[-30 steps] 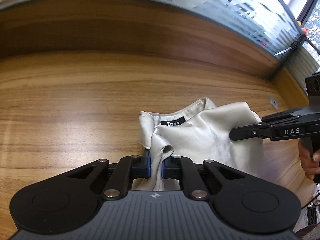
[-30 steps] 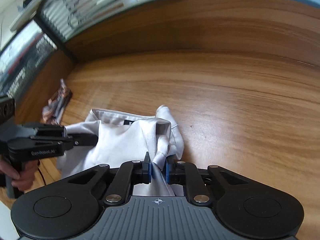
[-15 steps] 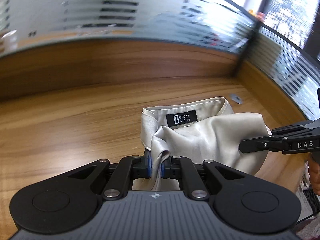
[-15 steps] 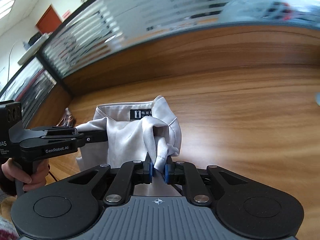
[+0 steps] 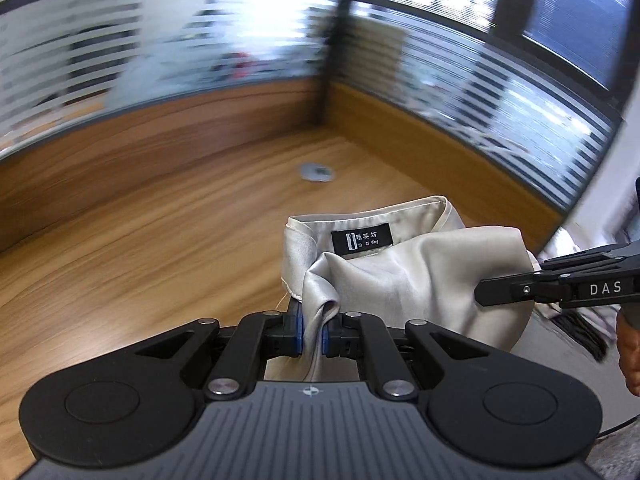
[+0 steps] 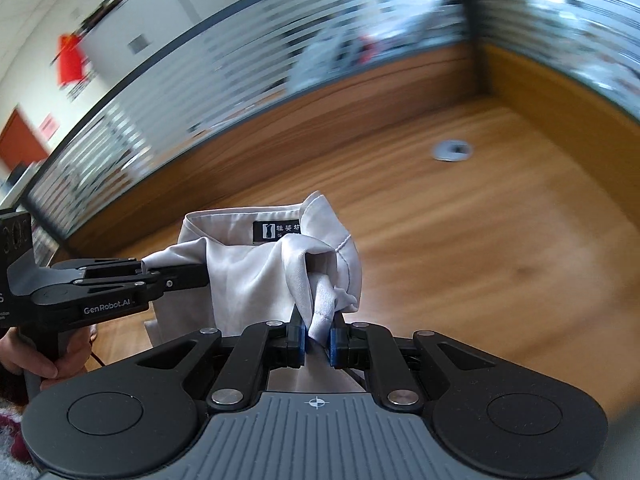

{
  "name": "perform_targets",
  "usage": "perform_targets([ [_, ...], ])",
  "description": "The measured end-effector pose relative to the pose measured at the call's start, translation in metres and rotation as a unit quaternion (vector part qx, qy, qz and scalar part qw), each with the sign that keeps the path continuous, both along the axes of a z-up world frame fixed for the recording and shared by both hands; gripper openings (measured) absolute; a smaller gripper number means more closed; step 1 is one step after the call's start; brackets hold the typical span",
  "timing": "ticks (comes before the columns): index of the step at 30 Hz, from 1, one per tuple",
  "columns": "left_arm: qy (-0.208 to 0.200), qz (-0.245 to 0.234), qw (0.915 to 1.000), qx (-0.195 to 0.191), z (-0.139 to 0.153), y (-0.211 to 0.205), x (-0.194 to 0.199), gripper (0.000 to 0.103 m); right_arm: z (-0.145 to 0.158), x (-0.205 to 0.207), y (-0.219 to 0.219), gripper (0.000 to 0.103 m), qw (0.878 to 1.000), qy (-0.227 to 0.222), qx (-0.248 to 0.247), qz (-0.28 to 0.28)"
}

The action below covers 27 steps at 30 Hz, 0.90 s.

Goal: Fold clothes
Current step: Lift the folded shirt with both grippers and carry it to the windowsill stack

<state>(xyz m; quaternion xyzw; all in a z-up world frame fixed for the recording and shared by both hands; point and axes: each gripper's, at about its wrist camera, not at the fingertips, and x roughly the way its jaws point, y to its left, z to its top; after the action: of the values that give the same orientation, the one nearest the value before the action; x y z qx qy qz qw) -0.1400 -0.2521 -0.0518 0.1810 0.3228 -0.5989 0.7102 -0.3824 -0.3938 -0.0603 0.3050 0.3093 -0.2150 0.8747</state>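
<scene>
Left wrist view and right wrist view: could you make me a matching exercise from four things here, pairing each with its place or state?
Things:
1. pale silky garment
2. black neck label
3. round grey desk grommet
4. left gripper

States:
A. set into the wooden desk
B. shut on a fold of cloth
C. inside the collar
D. held up by both grippers

Pairs: 1-D, 2-C, 3-A, 4-B

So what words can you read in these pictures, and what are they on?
"DAS": on the right hand-held gripper.
"GenRobot.AI": on the left hand-held gripper.
Black label in the shirt collar: Chinese characters and small letters, too small to read.
Red wall signs: blurred.
</scene>
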Motion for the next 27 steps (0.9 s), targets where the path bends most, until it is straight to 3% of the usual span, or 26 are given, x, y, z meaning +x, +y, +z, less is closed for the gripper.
perform_targets([
  [6, -0.012, -0.086, 0.9962, -0.005, 0.001, -0.057, -0.073, 0.009, 0.001, -0.088, -0.015, 0.013, 0.996, -0.002, -0.001, -0.088],
  [12, -0.022, -0.169, 0.9853, -0.004, -0.002, -0.124, -0.157, 0.009, 0.002, -0.17, -0.03, 0.013, 0.984, 0.001, -0.007, -0.176],
  [19, -0.033, -0.26, 0.9651, -0.014, -0.005, -0.19, -0.265, 0.009, 0.006, -0.267, -0.049, 0.013, 0.961, 0.01, -0.015, -0.278],
  [27, -0.043, -0.328, 0.943, -0.03, -0.011, -0.264, -0.386, 0.009, 0.002, -0.365, -0.081, 0.013, 0.929, 0.027, -0.036, -0.368],
])
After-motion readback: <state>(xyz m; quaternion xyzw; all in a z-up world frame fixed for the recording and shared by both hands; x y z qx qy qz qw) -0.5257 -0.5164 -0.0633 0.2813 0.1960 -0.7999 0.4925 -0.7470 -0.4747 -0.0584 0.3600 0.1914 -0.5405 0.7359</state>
